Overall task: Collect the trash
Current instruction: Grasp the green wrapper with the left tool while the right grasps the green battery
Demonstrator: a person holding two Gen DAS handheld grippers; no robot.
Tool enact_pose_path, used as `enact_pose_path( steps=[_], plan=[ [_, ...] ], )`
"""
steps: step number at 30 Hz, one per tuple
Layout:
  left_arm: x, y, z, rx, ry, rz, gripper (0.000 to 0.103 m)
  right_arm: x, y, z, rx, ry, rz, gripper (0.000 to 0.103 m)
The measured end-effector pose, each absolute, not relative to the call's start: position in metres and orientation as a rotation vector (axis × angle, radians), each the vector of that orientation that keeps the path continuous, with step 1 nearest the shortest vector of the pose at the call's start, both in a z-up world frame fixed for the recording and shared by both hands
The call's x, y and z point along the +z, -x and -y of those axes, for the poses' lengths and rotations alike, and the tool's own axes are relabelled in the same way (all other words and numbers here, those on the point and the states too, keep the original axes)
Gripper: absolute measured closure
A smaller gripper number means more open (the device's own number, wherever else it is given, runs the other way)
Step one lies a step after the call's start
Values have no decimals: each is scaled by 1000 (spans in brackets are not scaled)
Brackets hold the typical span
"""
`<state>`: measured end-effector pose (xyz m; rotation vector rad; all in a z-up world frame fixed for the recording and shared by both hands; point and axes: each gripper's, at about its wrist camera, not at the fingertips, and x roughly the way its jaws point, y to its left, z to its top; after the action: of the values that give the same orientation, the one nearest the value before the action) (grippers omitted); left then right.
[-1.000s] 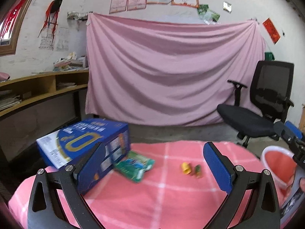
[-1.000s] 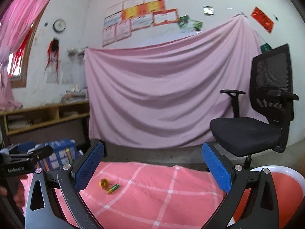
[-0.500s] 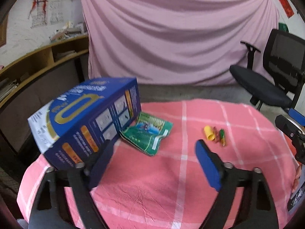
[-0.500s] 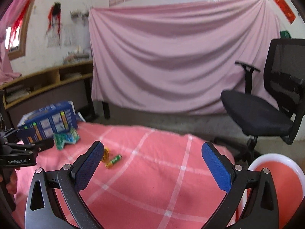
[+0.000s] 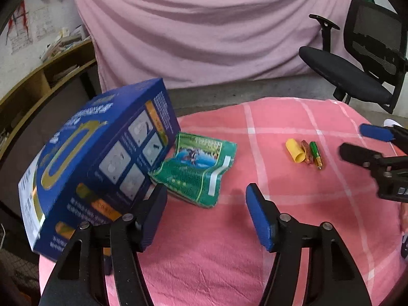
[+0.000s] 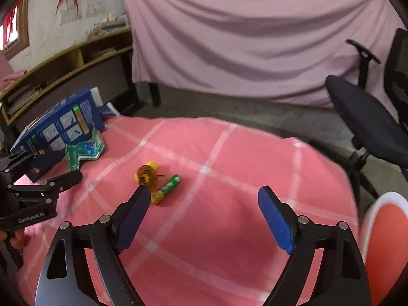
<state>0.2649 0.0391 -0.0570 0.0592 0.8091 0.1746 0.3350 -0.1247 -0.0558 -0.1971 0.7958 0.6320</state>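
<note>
On the pink checked tablecloth lie a green snack wrapper, a yellow tube, a crumpled red-gold wrapper and a green battery. A big blue carton stands tilted at the left. My left gripper is open and empty, just short of the green wrapper. My right gripper is open and empty, above the cloth near the battery and the yellow tube. The wrapper and carton show at its left.
A black office chair stands at the right beyond the table. A red bin with a white rim sits at the right of the table. A pink sheet hangs behind. Wooden shelves are at the left.
Both grippers have tilted down and moved in over the table. The left one has come closer to the green wrapper, the right one closer to the battery and the yellow tube.
</note>
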Motion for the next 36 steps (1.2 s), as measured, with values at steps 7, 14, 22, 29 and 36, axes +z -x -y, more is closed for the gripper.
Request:
enact_pose_path(
  steps=[7,14,22,29,36],
  plan=[
    [-69,-283,-33,184,-155,-862,58,-70,-347,107,670,192,-896,43],
    [-72,-291,-36,174,-153,-883,64,-77,-349,98,682,224,-940,54],
    [-67,-292,-39,161,-138,-898,89,-78,-352,104,684,198,-958,92],
    [-61,-282,-41,158,-106,-872,101,-73,-338,118,692,187,-943,95],
    [-44,-258,-35,79,44,-807,103,-59,-313,136,706,108,-868,95]
  ],
)
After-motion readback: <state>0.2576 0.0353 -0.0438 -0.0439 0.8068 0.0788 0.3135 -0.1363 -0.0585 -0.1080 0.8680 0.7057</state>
